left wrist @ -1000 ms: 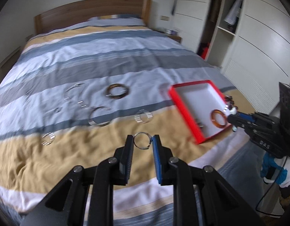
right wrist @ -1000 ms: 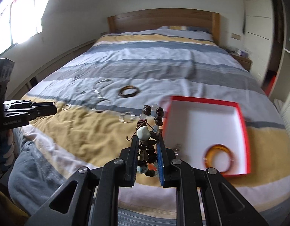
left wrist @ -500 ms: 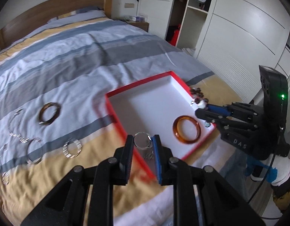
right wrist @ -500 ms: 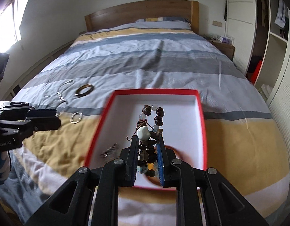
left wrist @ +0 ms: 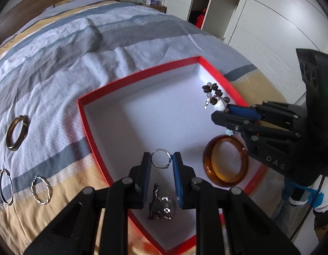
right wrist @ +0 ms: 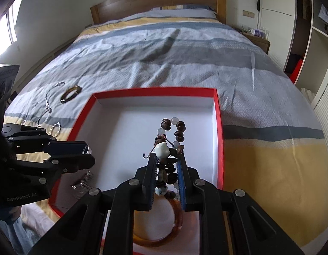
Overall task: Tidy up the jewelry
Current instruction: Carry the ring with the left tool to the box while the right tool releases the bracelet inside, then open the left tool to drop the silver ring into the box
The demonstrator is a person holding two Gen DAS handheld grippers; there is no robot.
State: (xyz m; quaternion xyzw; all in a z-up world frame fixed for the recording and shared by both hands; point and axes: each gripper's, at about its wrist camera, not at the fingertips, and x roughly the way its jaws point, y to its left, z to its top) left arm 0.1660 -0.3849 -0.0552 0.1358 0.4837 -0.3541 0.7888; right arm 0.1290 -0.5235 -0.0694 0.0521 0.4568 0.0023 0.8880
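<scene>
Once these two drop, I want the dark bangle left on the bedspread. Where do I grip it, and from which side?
The dark bangle lies flat on the bedspread, apart from the other rings. Come from above, one finger inside the hoop and one outside, pinching the band on its box-side arc; that looks safest.

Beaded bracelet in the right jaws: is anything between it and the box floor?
Partly. The amber bangle lies in the red box right under the beaded bracelet; the white floor farther in is bare.

Box (left wrist: 140,73) red rim, white inside; bangle (left wrist: 225,159) amber; beads (right wrist: 170,142) dark brown, pale; bedspread (right wrist: 185,48) blue-grey-yellow-white stripes.
</scene>
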